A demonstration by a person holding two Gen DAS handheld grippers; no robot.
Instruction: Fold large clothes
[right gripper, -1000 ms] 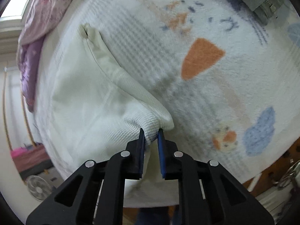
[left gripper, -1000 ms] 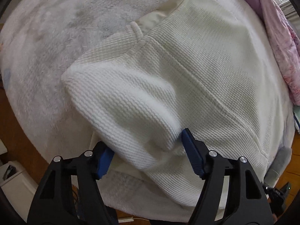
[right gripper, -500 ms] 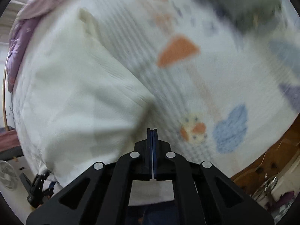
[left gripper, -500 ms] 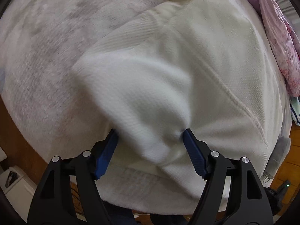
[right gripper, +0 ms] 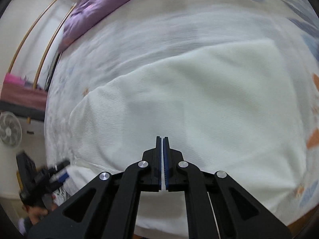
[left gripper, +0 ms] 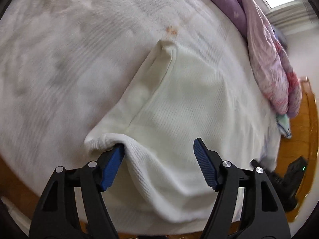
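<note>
A large cream waffle-knit garment [left gripper: 185, 107] lies folded on the white patterned bed cover [left gripper: 59, 59]. My left gripper [left gripper: 159, 159] is open wide over the garment's near edge. A raised fold of the cloth lies between the fingers and drapes over the left finger [left gripper: 113, 163]. In the right wrist view the same garment [right gripper: 199, 99] spreads flat across the bed. My right gripper [right gripper: 161, 159] hovers over its near edge with its jaws shut and nothing visible between them. The left gripper also shows in the right wrist view [right gripper: 49, 177], at the garment's left corner.
A purple and pink quilt [left gripper: 269, 55] is bunched along the far side of the bed, and shows in the right wrist view too [right gripper: 103, 6]. A wooden floor [left gripper: 307, 135] lies to the right. A white fan [right gripper: 10, 131] stands at the left of the bed.
My left gripper has moved left along the garment and stayed open, the cloth now lying flatter. My right gripper let go of the garment's corner, shut empty and swung across over the garment.
</note>
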